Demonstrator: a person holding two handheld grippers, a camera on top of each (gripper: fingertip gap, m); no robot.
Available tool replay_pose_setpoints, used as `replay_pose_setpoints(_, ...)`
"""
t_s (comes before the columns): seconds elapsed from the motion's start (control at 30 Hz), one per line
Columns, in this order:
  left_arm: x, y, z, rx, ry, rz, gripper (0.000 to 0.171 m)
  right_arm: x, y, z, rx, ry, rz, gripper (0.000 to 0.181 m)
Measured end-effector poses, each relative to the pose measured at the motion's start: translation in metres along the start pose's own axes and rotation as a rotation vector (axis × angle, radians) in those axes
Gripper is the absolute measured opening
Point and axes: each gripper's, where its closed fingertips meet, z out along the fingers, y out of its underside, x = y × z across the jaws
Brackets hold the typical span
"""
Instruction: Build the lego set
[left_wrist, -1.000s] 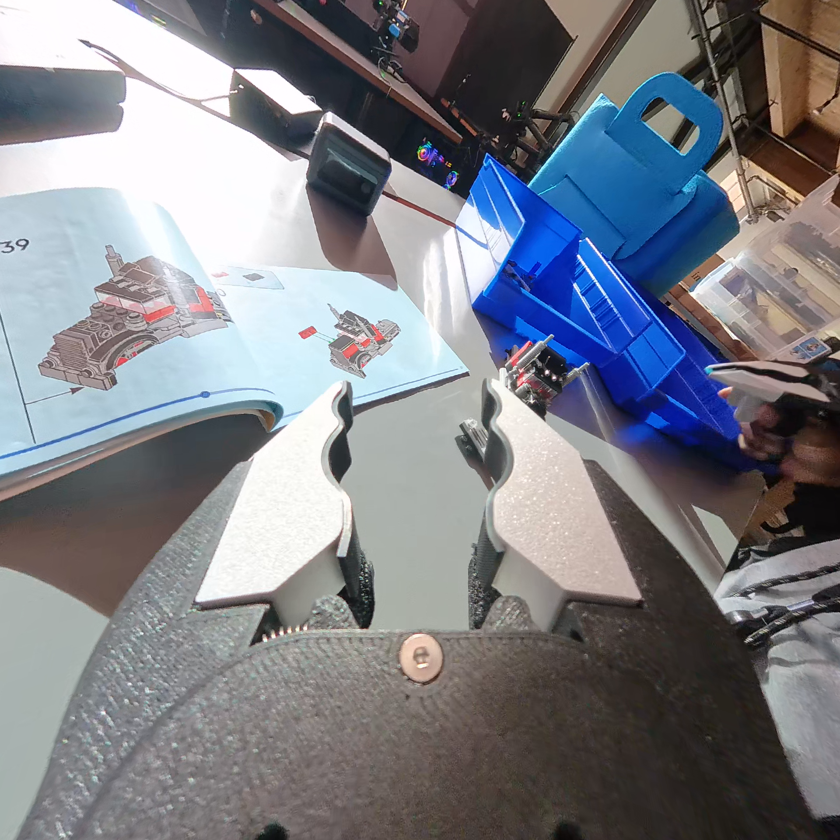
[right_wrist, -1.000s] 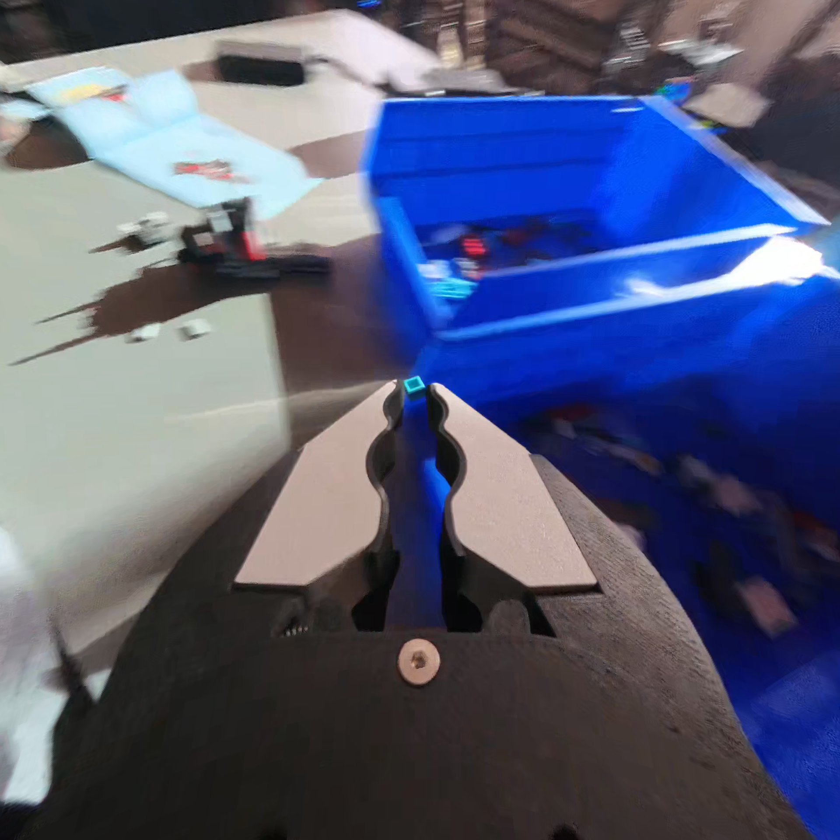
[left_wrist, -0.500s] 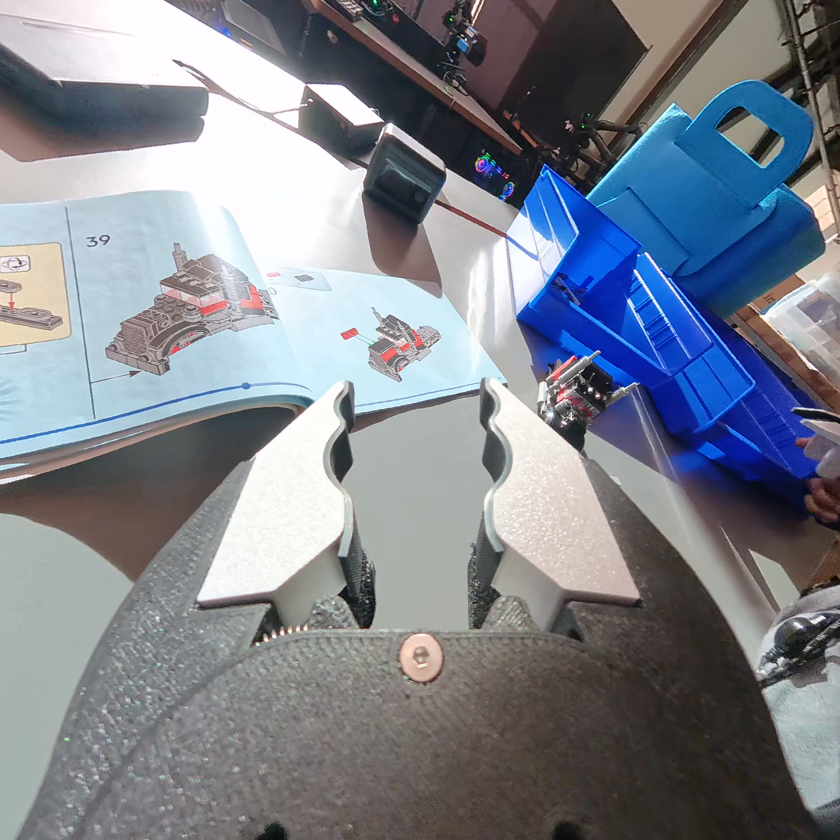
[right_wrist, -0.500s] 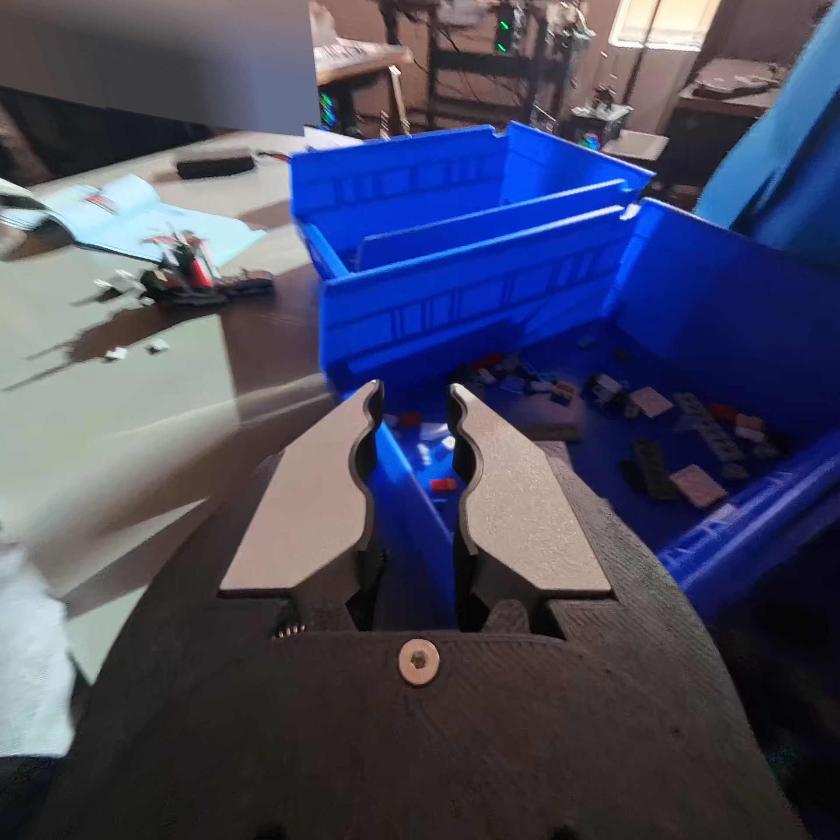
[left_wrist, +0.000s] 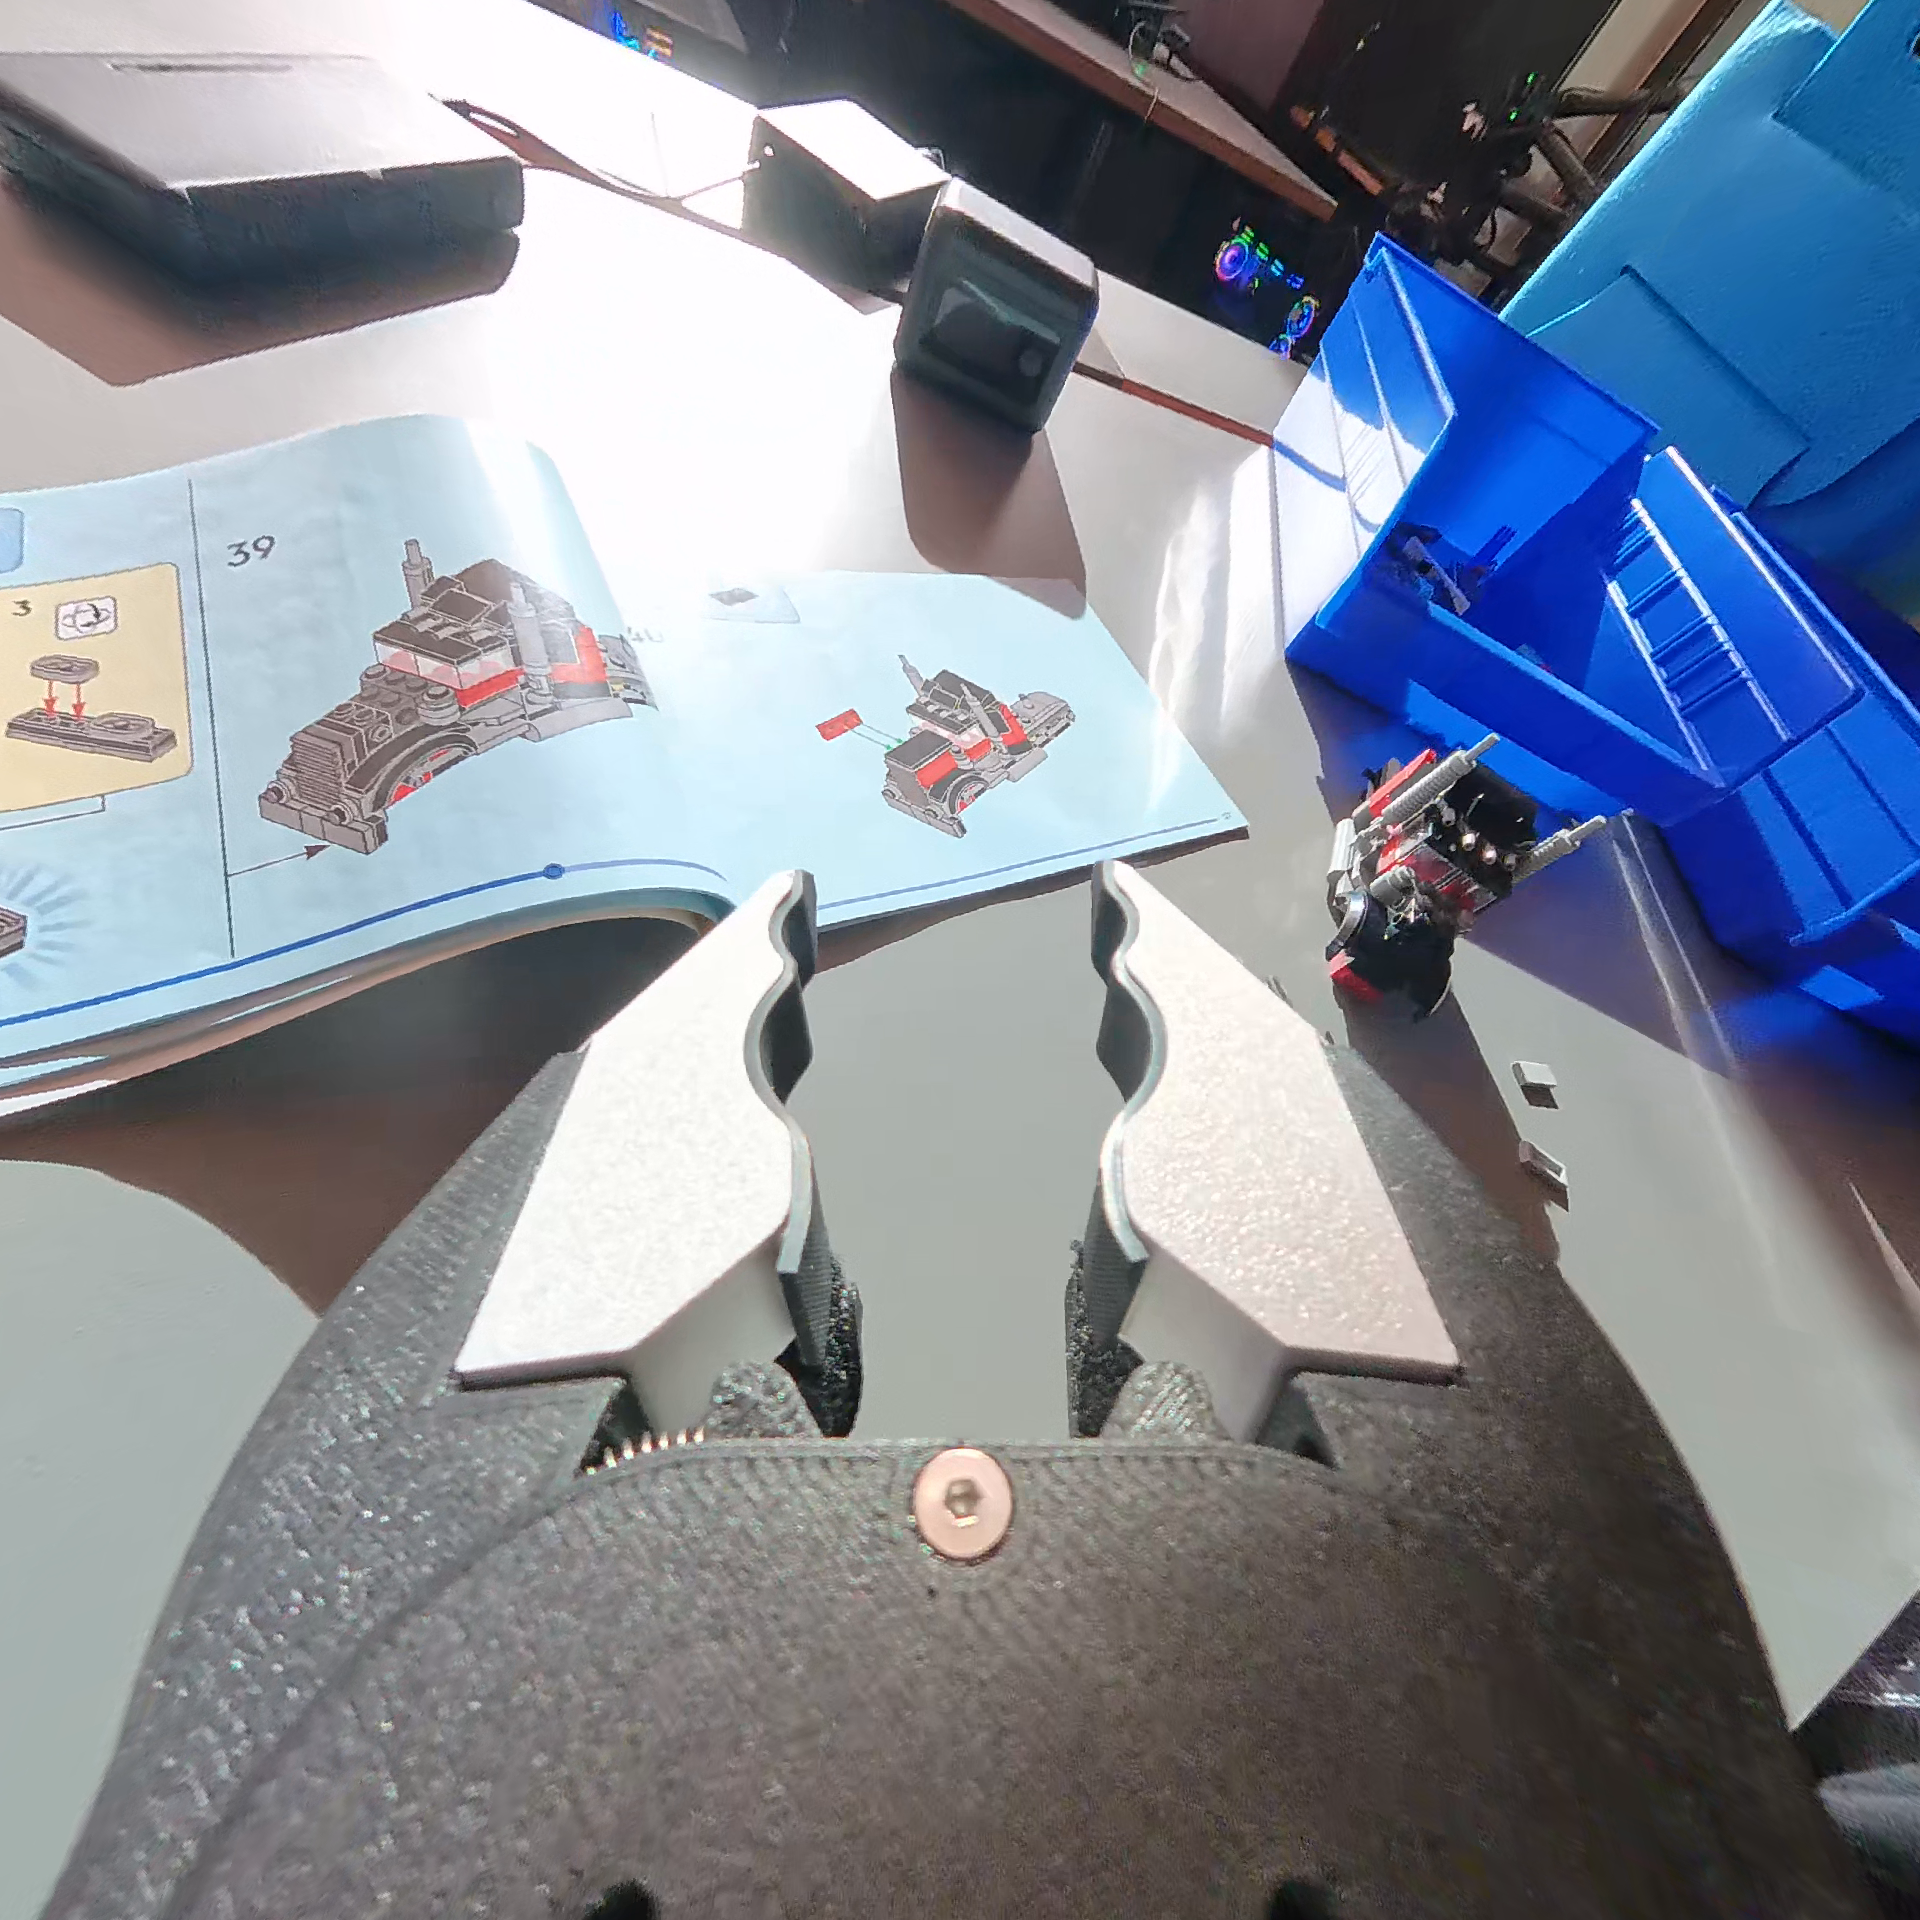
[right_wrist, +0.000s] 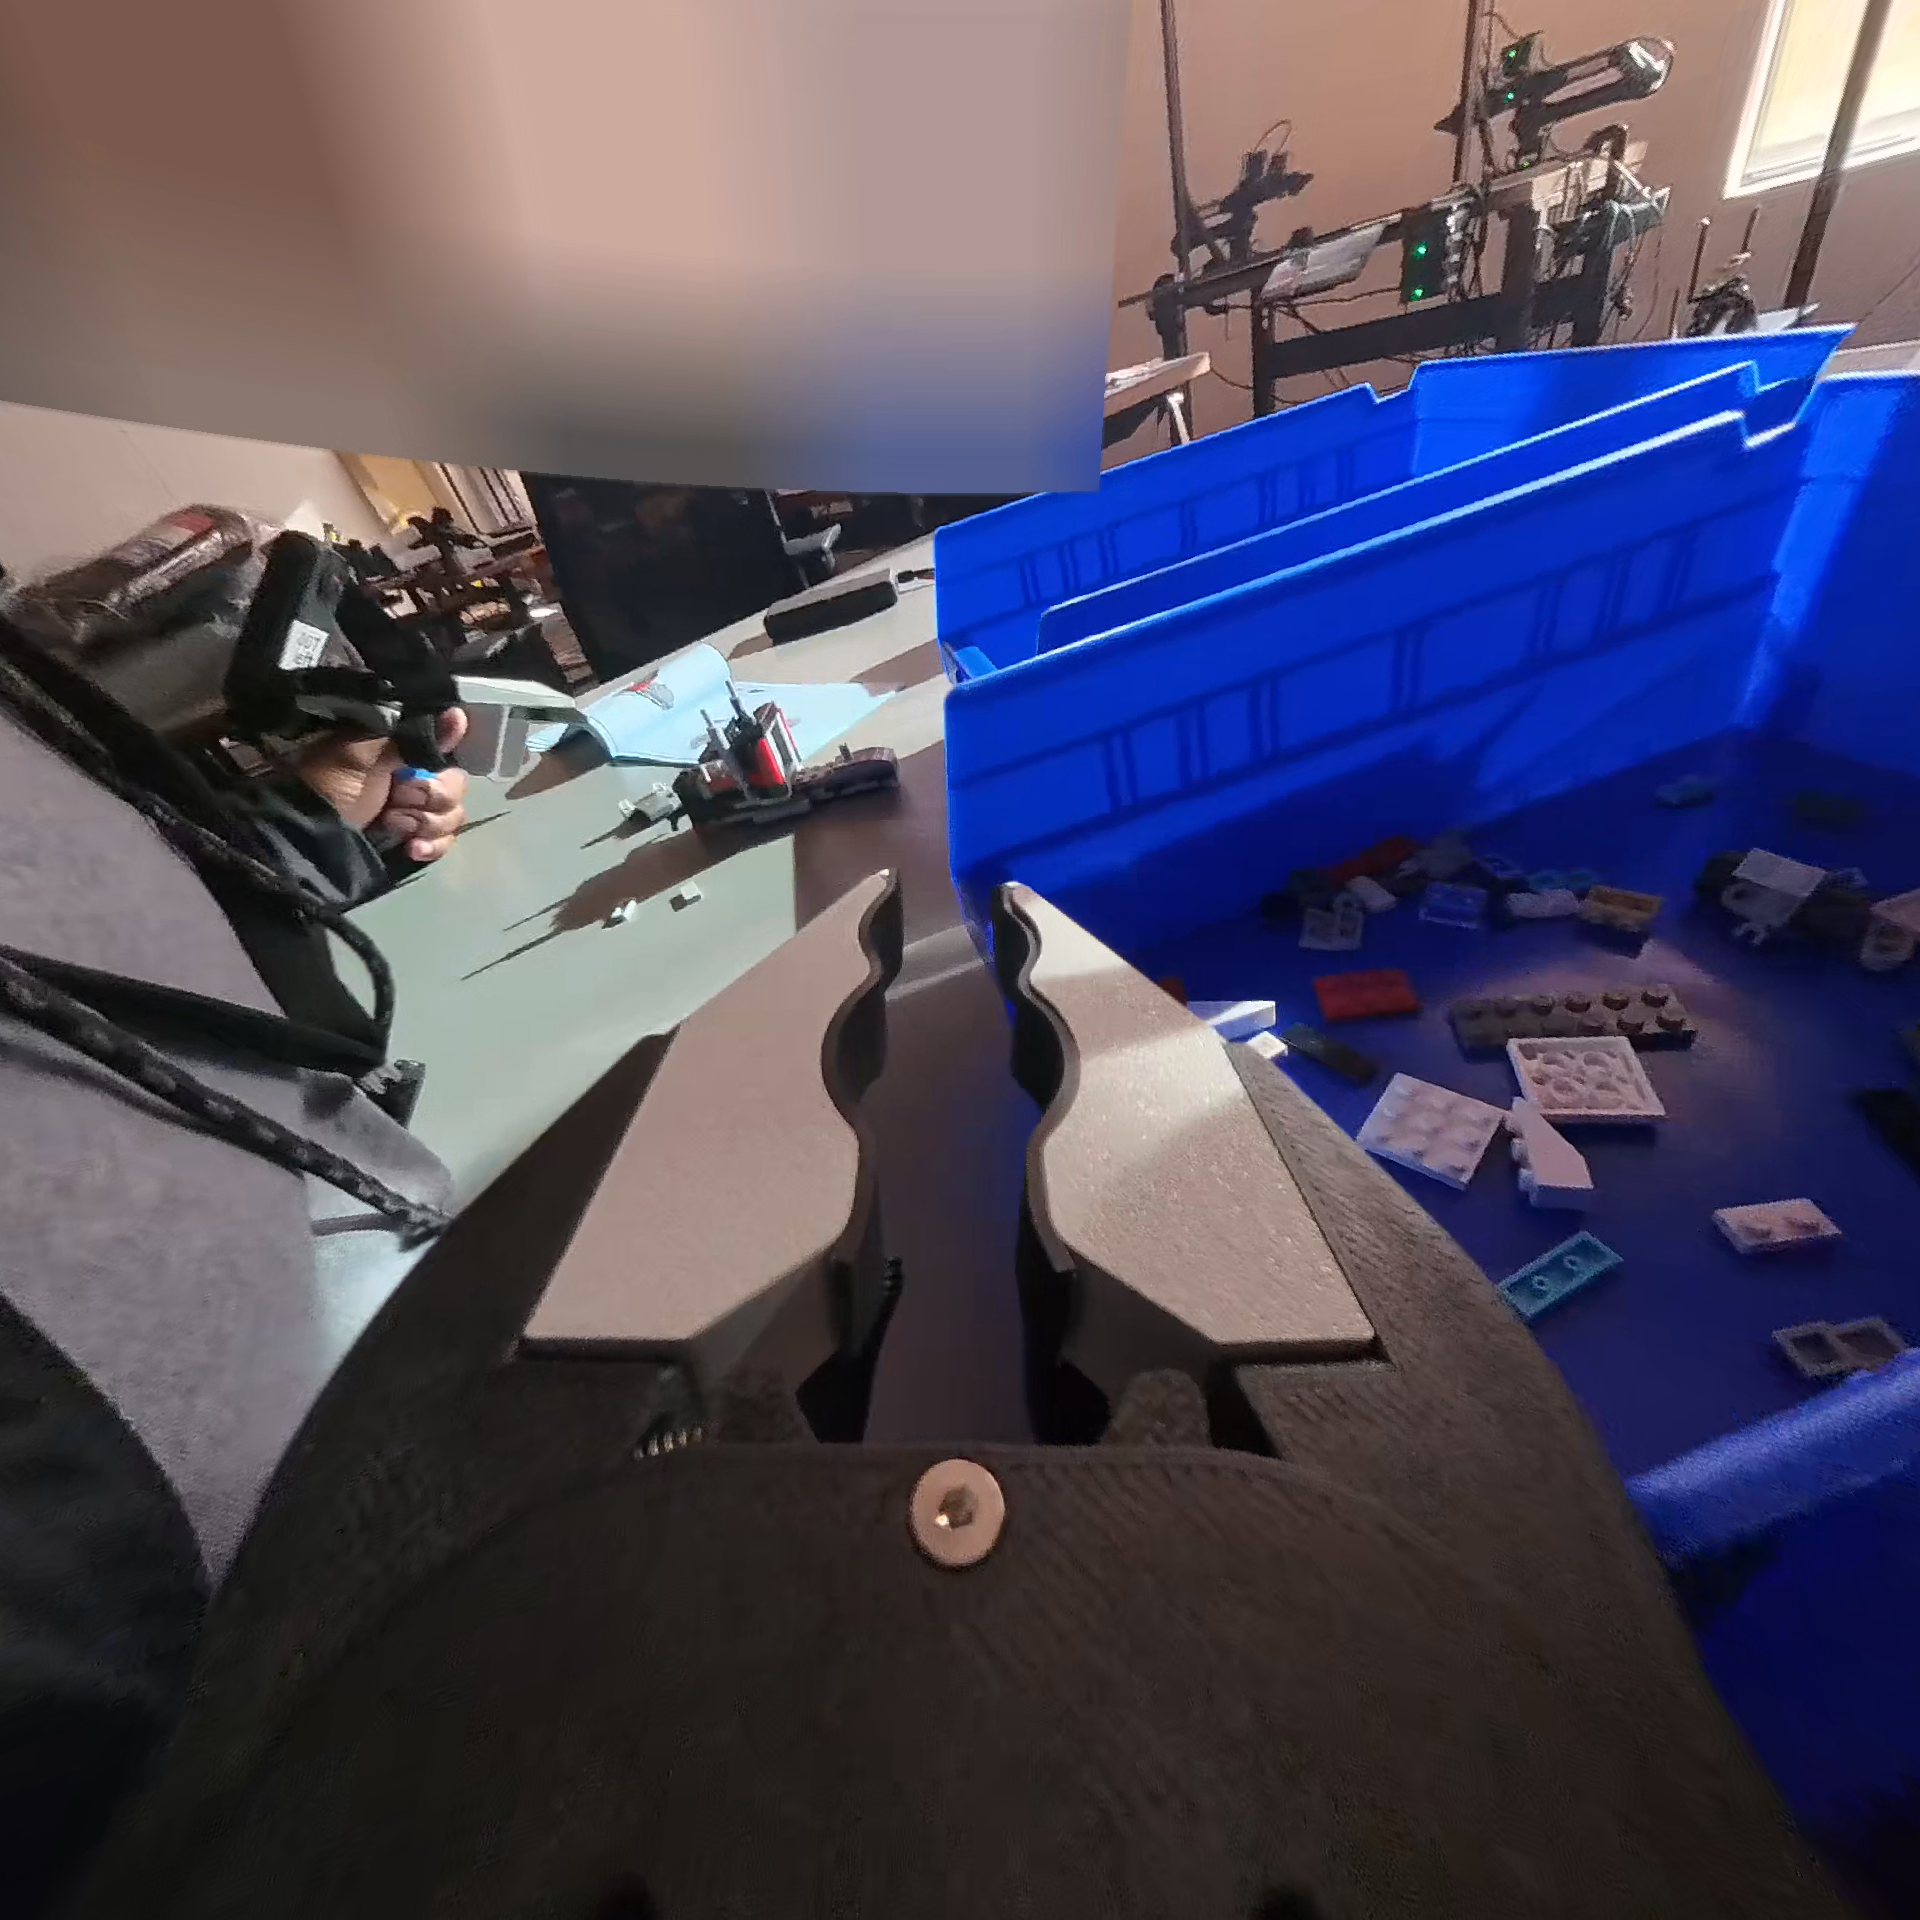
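A partly built black, red and grey lego truck stands on the table beside the blue bins. It also shows in the right wrist view. The open instruction booklet lies left of it. My left gripper is open and empty, low over the table in front of the booklet's edge. My right gripper is open and empty at the near corner of a blue bin that holds several loose pieces, among them a teal plate.
Two small grey pieces lie on the table near the truck. A black cube device and a flat black box sit behind the booklet. A light blue foam case stands behind the bins. A hand holds the left gripper. The left gripper's tips are roughly 50 cm from the right gripper's.
A second ago my right gripper was shut on a small teal piece over the bins; now it is open and empty. My left gripper has swung left, so the truck sits farther right.
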Motion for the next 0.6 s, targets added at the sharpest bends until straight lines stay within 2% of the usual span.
replay_pose_setpoints(0.37, -0.004, -0.003, -0.002, 0.021, 0.000, -0.038, 0.053, 0.000, 0.006, 0.005, -0.049, -0.008, 0.009, 0.015)
replay_pose_setpoints(0.6, -0.004, -0.005, -0.004, 0.039, 0.020, -0.062, 0.052, -0.007, 0.017, 0.012, -0.115, 0.051, -0.131, 0.011)
